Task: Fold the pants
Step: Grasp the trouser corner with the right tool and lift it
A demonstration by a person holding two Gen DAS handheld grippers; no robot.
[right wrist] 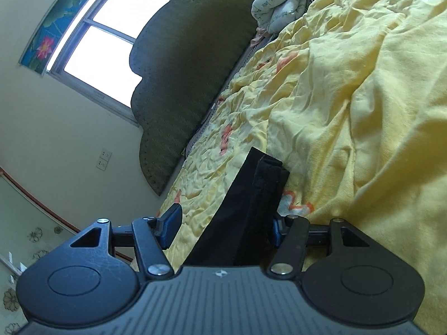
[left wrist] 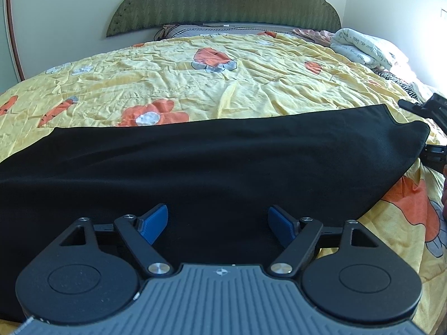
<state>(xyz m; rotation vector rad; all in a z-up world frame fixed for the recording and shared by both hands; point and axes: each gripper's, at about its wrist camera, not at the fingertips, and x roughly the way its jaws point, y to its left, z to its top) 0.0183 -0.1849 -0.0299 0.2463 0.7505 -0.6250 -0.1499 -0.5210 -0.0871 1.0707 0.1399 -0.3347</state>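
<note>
Bedside white quilt point(left wrist: 360, 46), script illegible

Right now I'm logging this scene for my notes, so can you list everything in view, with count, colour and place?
pants: one, black, laid flat across the near side of the bed
bedspread: one, yellow with orange flowers, wrinkled, covering the bed
headboard: one, green, scalloped, against the far wall
bundled quilt: one, white with writing, at the head of the bed
striped cloth: one, black and white, beside the quilt
window: one, bright, next to the headboard
wall sockets: two, white, below the window
left tool: one, black with blue pads, open above the pants
right tool: one, black with blue pads, jaws around the pants' end, grip unclear
</note>
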